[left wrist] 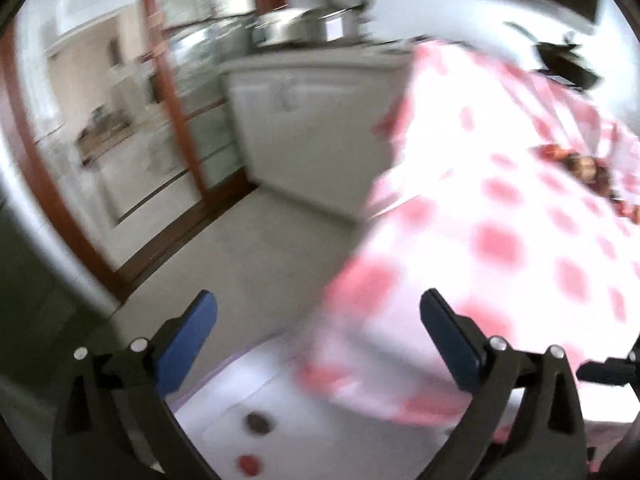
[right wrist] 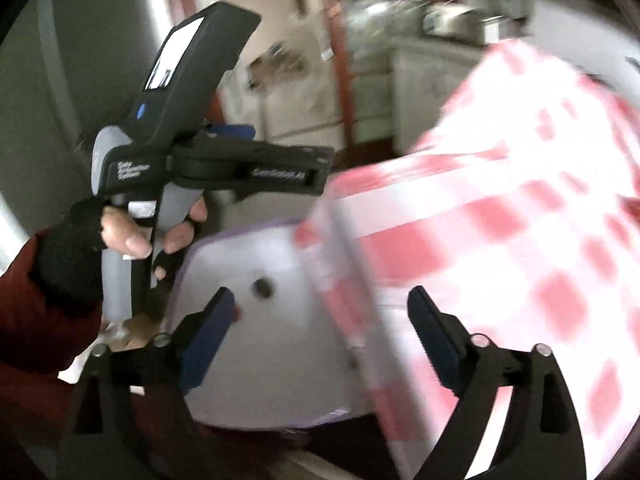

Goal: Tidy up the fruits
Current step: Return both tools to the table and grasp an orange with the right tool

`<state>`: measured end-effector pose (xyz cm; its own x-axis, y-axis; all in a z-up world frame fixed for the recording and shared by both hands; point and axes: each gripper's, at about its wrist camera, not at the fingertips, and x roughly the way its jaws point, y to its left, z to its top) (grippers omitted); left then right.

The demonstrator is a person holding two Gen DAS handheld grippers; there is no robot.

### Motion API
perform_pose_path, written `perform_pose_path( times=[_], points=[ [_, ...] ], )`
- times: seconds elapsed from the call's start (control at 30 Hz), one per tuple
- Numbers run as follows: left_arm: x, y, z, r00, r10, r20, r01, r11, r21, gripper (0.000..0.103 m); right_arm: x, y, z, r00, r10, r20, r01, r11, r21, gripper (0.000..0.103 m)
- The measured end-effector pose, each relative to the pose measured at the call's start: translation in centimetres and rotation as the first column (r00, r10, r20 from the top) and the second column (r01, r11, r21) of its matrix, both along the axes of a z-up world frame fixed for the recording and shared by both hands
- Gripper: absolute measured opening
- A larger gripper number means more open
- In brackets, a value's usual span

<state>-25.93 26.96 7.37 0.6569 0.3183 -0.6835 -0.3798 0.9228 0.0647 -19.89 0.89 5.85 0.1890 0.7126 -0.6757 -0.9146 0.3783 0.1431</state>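
Both views are blurred. In the left wrist view my left gripper (left wrist: 318, 312) is open with nothing between its blue pads. Below it lies a white tray (left wrist: 320, 420) with a purple rim, holding a dark round fruit (left wrist: 258, 422) and a red fruit (left wrist: 248, 464). A heap of reddish-brown fruits (left wrist: 580, 164) lies on the red-and-white checked cloth (left wrist: 500, 220) at the right. My right gripper (right wrist: 320, 296) is open and empty above the same tray (right wrist: 260, 360). The dark fruit (right wrist: 262, 287) sits just beyond its left fingertip.
A gloved hand (right wrist: 120, 236) in a dark red sleeve holds the left gripper's handle at the left of the right wrist view. Behind stand a white cabinet (left wrist: 312, 128), metal pots (left wrist: 304, 26) on its top, a wooden door frame (left wrist: 176, 112) and pale floor (left wrist: 240, 248).
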Motion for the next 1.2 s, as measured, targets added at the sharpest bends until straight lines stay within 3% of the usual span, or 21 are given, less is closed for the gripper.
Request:
perform_pose_path(
  times=[0.1, 0.2, 0.27, 0.43, 0.53, 0.6, 0.77, 0.87, 0.97, 1.1, 1.17, 1.2],
  points=[
    [4.8, -5.0, 0.9, 0.986, -0.164, 0.011, 0.164, 0.984, -0.066, 0.102, 3.1, -3.9, 1.0, 0.982, -0.173, 0.08, 0.172, 0.985, 0.015, 0.087],
    [9.6, -10.5, 1.0, 0.96, -0.277, 0.028, 0.279, 0.954, -0.114, 0.102, 6.8, -7.5, 0.2, 0.93, -0.351, 0.106, 0.353, 0.936, 0.0, 0.087],
    [12.7, -13.8, 0.3, 0.948, -0.317, 0.031, 0.319, 0.939, -0.129, 0.102, 10.1, -11.5, 0.3, 0.875, -0.475, 0.087, 0.478, 0.879, -0.005, 0.087],
    [19.4, -21.2, -1.6, 0.894, -0.444, 0.052, 0.441, 0.856, -0.269, 0.102, 17.6, -20.0, -1.1, 0.686, -0.726, -0.052, 0.726, 0.687, -0.005, 0.087],
    [22.9, -24.9, -3.1, 0.866, -0.495, 0.072, 0.49, 0.812, -0.317, 0.102, 22.7, -25.0, -2.4, 0.518, -0.847, -0.118, 0.85, 0.525, -0.046, 0.087],
    [24.6, -26.7, -4.2, 0.856, -0.509, 0.086, 0.504, 0.788, -0.353, 0.102, 24.8, -27.7, -3.3, 0.43, -0.888, -0.162, 0.895, 0.444, -0.054, 0.087],
    [27.3, -27.1, -5.8, 0.864, -0.491, 0.108, 0.478, 0.738, -0.476, 0.101, 30.4, -33.6, -4.1, 0.226, -0.944, -0.239, 0.968, 0.245, -0.054, 0.087],
    [27.0, -25.3, -6.3, 0.884, -0.443, 0.151, 0.446, 0.701, -0.557, 0.101, 33.7, -35.5, -4.7, 0.146, -0.961, -0.237, 0.982, 0.169, -0.079, 0.087],
    [26.8, -24.4, -6.5, 0.878, -0.443, 0.182, 0.456, 0.657, -0.6, 0.101, 36.5, -36.0, -5.8, 0.113, -0.97, -0.216, 0.985, 0.138, -0.107, 0.087],
    [26.8, -24.1, -6.4, 0.876, -0.444, 0.189, 0.459, 0.644, -0.612, 0.101, 39.3, -35.5, -6.4, 0.108, -0.982, -0.154, 0.982, 0.129, -0.135, 0.087],
    [26.8, -24.1, -6.4, 0.876, -0.443, 0.19, 0.459, 0.647, -0.609, 0.101, 40.3, -35.2, -6.8, 0.111, -0.987, -0.12, 0.98, 0.129, -0.155, 0.082],
    [26.8, -24.1, -6.4, 0.876, -0.444, 0.189, 0.459, 0.648, -0.608, 0.101, 40.6, -35.2, -6.9, 0.114, -0.986, -0.12, 0.978, 0.132, -0.158, 0.074]
  ],
)
